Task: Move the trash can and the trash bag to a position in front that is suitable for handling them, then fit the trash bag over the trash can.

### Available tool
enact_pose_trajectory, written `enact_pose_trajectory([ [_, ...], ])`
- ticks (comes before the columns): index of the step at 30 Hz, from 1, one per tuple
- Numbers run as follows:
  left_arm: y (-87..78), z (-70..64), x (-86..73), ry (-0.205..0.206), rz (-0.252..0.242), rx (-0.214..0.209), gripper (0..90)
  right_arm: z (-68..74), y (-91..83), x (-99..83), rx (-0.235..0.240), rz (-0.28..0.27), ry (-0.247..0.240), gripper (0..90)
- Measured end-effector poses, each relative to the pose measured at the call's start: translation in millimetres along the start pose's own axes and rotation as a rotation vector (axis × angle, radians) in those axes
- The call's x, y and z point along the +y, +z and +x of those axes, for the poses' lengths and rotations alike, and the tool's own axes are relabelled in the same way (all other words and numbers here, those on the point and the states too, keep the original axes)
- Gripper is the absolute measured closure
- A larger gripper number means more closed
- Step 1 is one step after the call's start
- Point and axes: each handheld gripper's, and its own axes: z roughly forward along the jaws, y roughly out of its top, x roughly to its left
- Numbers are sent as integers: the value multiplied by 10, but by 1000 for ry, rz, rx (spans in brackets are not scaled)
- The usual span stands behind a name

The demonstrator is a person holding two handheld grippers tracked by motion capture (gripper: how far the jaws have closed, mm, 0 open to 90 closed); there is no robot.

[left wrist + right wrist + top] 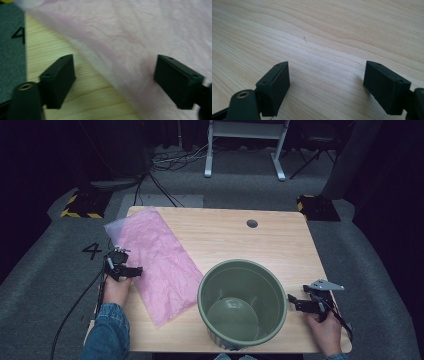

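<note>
I see my left gripper (131, 270) wide apart at the near-left edge of the pink plastic bag (159, 260) lying flat on the desk (280, 240), while my right gripper (295, 302), jaws spread too, rests over bare wood just right of the green bucket (242, 302).

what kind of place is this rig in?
Probably a lab or recording studio, not a home: a lone wooden table on grey carpet, hazard-striped stand feet, loose floor cables, and a floor number 4.
</note>
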Motion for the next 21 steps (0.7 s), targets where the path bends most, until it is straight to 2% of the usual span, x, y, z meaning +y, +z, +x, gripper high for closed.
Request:
enact_pose_trajectory([
  [4,-16,-115,27,59,-14,-37,524,1,1,0,-1,-1,1,210],
  [5,-16,-140,31,79,-19,-45,621,0,0,0,0,0,0,210],
  [6,-13,-160,31,100,-22,-44,741,0,0,0,0,0,0,210],
  [8,1,-186,35,140,-34,-34,857,-1,0,0,0,0,0,211],
  [10,9,-183,35,134,-47,-58,883,-2,0,0,2,0,0,212],
  [15,-87,-122,34,98,-160,-154,888,-4,2,1,6,-1,-1,214],
  [19,-241,-143,51,136,-250,-194,888,-4,2,1,6,-1,-1,215],
  [21,-320,-144,70,155,-277,-224,888,-5,1,1,6,-1,-2,214],
])
